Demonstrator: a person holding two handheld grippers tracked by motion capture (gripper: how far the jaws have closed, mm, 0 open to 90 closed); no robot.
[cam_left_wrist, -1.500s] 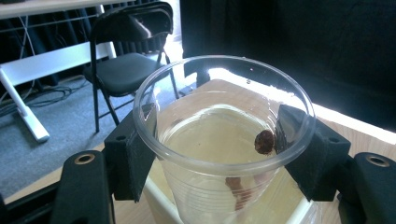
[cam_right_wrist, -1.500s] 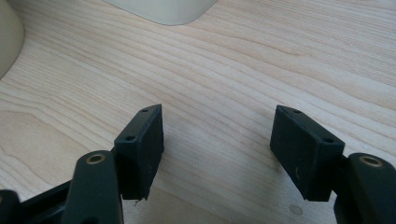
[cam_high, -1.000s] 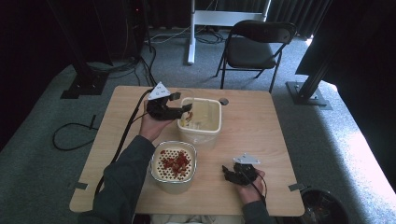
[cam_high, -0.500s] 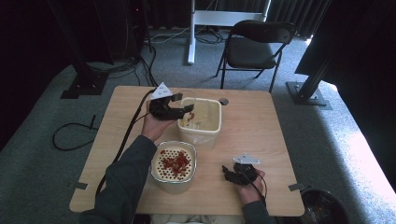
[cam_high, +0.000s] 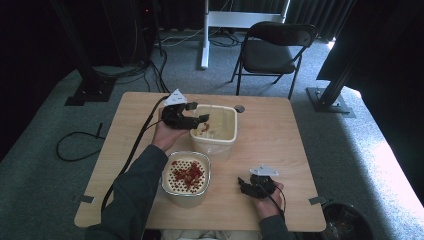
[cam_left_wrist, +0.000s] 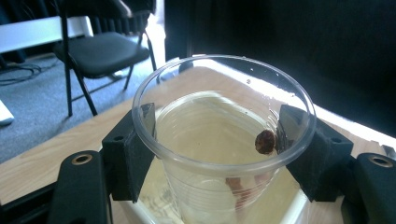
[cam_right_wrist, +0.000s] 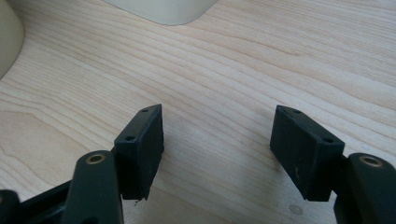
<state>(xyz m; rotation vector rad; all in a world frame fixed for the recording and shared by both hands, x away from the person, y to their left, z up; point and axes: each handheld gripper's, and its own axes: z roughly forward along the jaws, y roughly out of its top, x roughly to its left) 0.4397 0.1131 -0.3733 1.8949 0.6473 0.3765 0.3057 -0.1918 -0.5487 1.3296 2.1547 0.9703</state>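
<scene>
My left tongs (cam_left_wrist: 212, 154) clamp a clear plastic cup (cam_left_wrist: 219, 140) over the cream tub (cam_high: 216, 131), emptying red bits; right tongs (cam_right_wrist: 217, 149) rest released near the surface's front edge.

A black folding chair (cam_high: 276, 50) stands on grey carpet (cam_high: 350, 145) beyond the wooden table (cam_high: 280, 135).

A clear cup (cam_left_wrist: 219, 140) holds one dark red berry (cam_left_wrist: 265, 141). The tub (cam_high: 216, 131) is cream. The table (cam_high: 280, 135) is pale wood with grain lines.
</scene>
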